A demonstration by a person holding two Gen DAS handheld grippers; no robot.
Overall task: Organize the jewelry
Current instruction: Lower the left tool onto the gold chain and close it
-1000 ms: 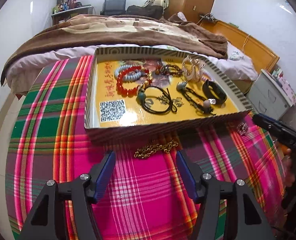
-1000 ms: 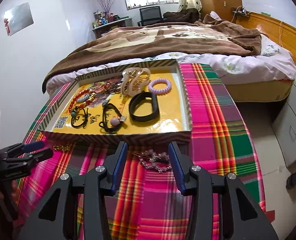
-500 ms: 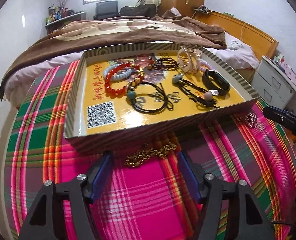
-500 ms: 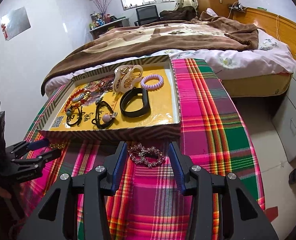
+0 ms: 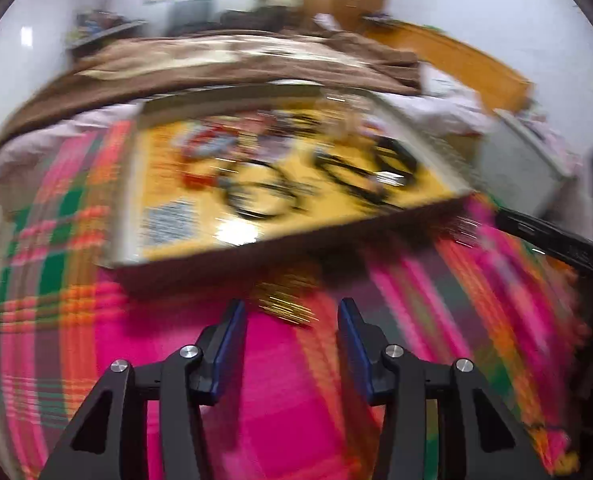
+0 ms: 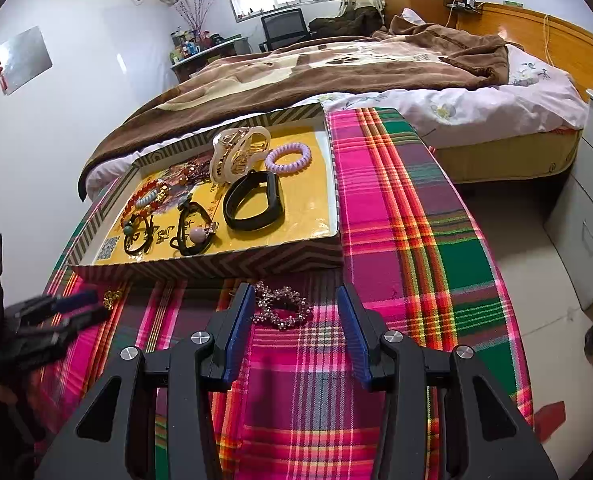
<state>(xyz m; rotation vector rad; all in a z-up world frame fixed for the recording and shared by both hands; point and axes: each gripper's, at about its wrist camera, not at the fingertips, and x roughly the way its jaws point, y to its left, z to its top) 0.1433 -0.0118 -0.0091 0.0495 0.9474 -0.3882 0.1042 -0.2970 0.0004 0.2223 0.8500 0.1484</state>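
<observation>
Yellow tray (image 6: 328, 184): QR code, characters unreadable | left hand-held gripper (image 5: 292, 314) closing around gold chain (image 5: 284, 300), not gripping | right hand-held gripper (image 6: 294, 306) open astride beaded bracelet (image 6: 282, 306)

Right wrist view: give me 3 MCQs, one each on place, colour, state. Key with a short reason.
1. Where is the rhinestone hair tie?
A. in the tray
B. on the plaid cloth in front of the tray
C. on the bed

2. Colour of the coil hair tie in the tray?
A. lilac
B. green
C. black

3. State of the right gripper?
A. shut on the black band
B. pads apart, pressing nothing
C. out of view

Key: B, it lies on the plaid cloth below the tray's near wall; A, pale purple coils; B, the blue pads flank the tie with gaps.
</observation>
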